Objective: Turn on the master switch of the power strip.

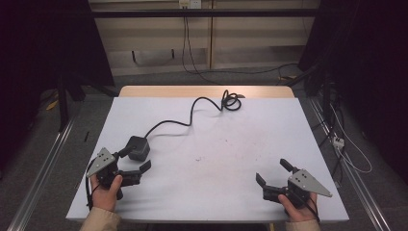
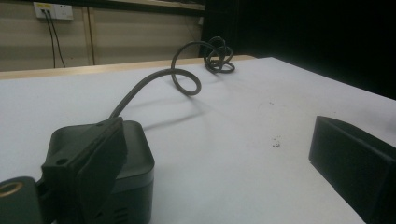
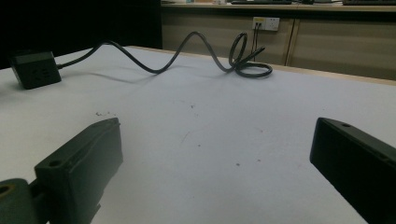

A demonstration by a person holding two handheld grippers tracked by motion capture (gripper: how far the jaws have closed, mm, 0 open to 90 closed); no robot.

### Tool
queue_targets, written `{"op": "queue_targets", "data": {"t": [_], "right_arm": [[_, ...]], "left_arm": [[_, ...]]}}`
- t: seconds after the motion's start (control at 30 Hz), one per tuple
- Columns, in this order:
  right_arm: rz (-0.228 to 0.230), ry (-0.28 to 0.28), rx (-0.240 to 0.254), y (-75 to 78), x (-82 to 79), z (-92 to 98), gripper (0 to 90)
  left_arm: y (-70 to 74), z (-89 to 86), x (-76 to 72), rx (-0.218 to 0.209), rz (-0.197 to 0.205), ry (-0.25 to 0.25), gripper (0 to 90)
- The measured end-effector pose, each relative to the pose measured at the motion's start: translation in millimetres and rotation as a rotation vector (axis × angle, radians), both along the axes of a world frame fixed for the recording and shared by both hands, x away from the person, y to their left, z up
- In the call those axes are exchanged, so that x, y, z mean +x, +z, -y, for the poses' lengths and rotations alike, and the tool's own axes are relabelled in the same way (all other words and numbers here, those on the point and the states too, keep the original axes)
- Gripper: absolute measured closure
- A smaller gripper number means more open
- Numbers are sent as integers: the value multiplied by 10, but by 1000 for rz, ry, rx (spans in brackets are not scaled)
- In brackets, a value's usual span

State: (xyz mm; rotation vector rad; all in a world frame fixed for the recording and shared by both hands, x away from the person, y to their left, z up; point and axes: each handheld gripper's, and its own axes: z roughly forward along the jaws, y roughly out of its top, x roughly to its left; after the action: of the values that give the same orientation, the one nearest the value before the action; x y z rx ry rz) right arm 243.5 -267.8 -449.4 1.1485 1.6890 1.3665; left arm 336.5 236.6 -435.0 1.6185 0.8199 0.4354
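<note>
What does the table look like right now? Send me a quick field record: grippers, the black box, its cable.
left gripper: open, at the near left of the table, one jaw right beside the black box, contact unclear
right gripper: open, at the near right, nothing between its jaws
black box: a cube-shaped unit resting on the white table, ahead of the left gripper
cable: runs from the box toward the far edge, ends in a loose coil
surface: a few small dark specks near the middle
</note>
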Motion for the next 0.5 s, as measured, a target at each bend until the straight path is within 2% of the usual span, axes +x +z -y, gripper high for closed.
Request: {"op": "queue_targets", "data": {"t": [0.23, 0.33, 0.5], "right_arm": [[7, 5, -13, 10, -8, -7, 20], [6, 1, -11, 11, -9, 0, 20], [8, -2, -13, 15, -6, 8, 20]], "left_arm": [[11, 7, 10, -5, -8, -5, 43], [18, 17, 28, 12, -12, -4, 46], [34, 8, 46, 16, -12, 8, 51]]}}
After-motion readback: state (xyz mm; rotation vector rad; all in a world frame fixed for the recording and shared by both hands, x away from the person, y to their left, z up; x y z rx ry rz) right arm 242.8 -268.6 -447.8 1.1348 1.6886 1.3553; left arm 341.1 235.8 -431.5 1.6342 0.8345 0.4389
